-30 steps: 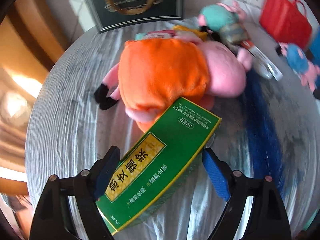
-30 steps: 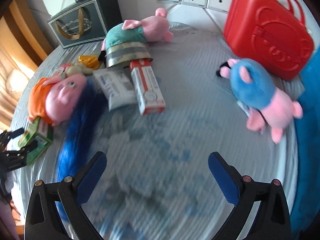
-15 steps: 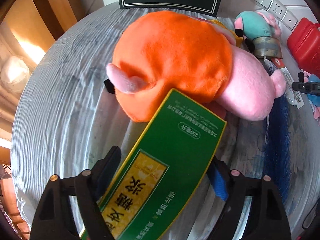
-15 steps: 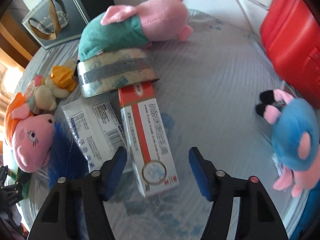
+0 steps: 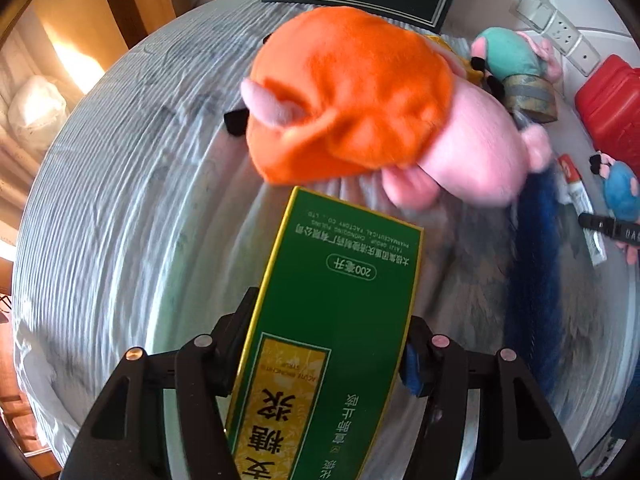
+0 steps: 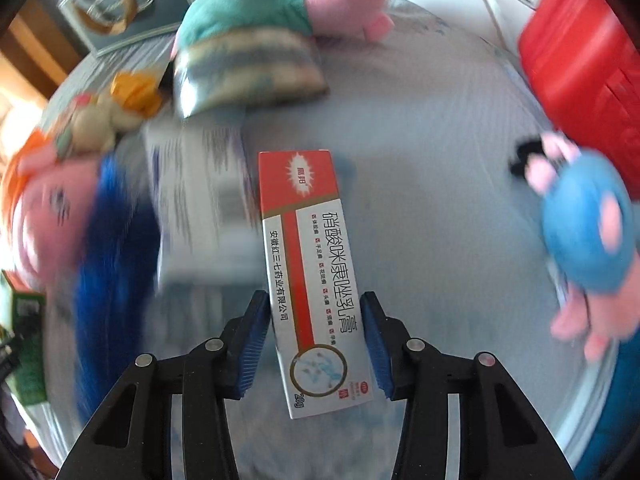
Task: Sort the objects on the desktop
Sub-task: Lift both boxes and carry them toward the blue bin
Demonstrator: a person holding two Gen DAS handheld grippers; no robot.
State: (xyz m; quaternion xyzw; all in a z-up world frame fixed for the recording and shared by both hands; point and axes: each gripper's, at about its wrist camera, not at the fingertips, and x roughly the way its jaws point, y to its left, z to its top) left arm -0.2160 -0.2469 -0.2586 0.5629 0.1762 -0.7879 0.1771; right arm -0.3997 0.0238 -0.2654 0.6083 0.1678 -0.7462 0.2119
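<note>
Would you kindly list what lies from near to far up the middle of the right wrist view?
Right gripper, closing around the red-and-white medicine box → roll of clear packing tape → teal-dressed pink plush pig.

Both cams ride the wrists, looking steeply down along the claws, really close to the bench [image 5: 120, 208]. The left one sits over the green box [image 5: 340, 320], the right one over the red-and-white box [image 6: 312, 264]. Both catch the orange pig toy [image 5: 348, 104] and the red bag [image 6: 580, 60].
</note>
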